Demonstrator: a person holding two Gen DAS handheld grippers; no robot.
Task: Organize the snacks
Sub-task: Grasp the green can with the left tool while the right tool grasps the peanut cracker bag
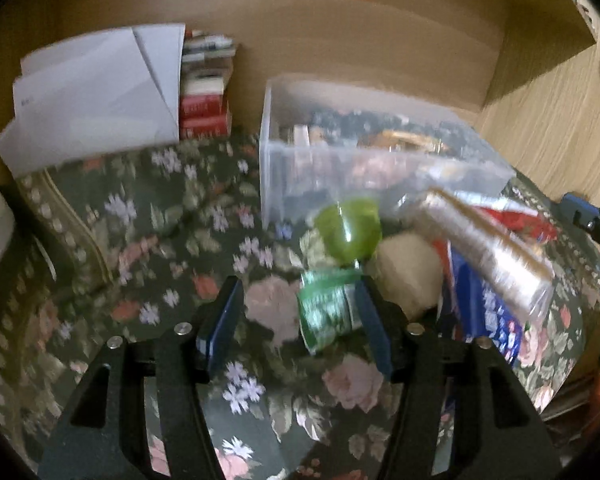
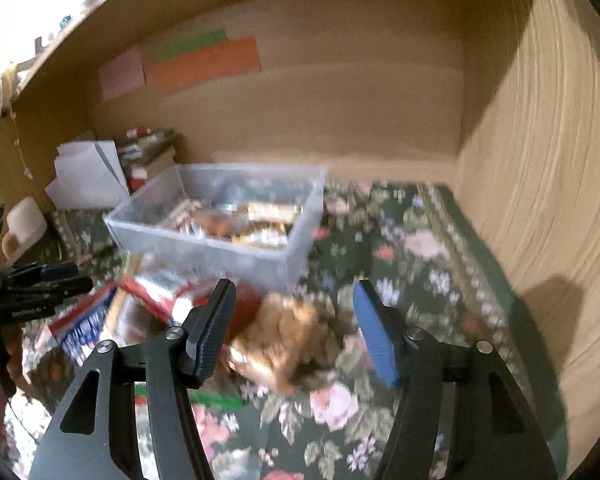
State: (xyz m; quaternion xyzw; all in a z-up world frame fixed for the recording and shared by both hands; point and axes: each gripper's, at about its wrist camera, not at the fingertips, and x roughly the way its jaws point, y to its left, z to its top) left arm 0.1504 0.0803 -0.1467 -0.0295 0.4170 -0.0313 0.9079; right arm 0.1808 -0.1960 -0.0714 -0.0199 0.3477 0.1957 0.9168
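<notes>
A clear plastic bin holding snacks stands on the floral desk, beyond both sets of fingers. The left gripper is spread, a green packet against its right finger. The right gripper gapes around a brown snack bag, no grip visible.

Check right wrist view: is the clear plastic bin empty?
No. The clear plastic bin already holds several wrapped snacks, visible through its open top.
</notes>
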